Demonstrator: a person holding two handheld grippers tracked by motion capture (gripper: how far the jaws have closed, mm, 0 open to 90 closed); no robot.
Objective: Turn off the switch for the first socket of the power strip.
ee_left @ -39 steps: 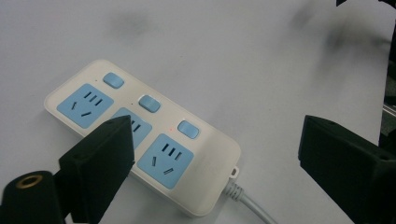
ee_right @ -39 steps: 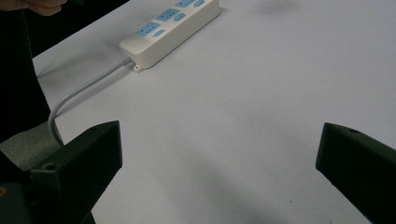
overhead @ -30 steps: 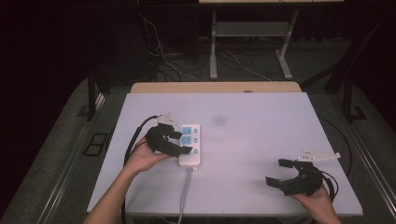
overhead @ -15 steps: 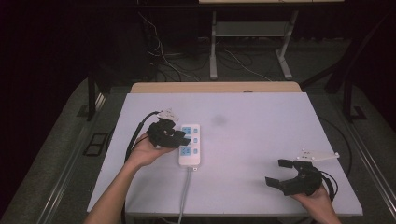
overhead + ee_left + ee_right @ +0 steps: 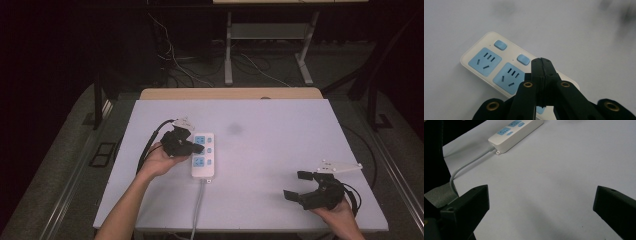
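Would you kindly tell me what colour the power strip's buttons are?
Light blue buttons on the white power strip, clearest in the left gripper view.

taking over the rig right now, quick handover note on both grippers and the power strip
Left gripper: jaws shut, empty, tips poised over the white power strip with blue sockets and blue switch buttons, near the middle switch; whether they touch is unclear.
Right gripper: jaws wide open, empty, low over the white table at its near right, apart from the strip.
The strip lies flat at centre-left, its grey cord running off the near edge.
Done: approach. Left: probably pressing a switch.
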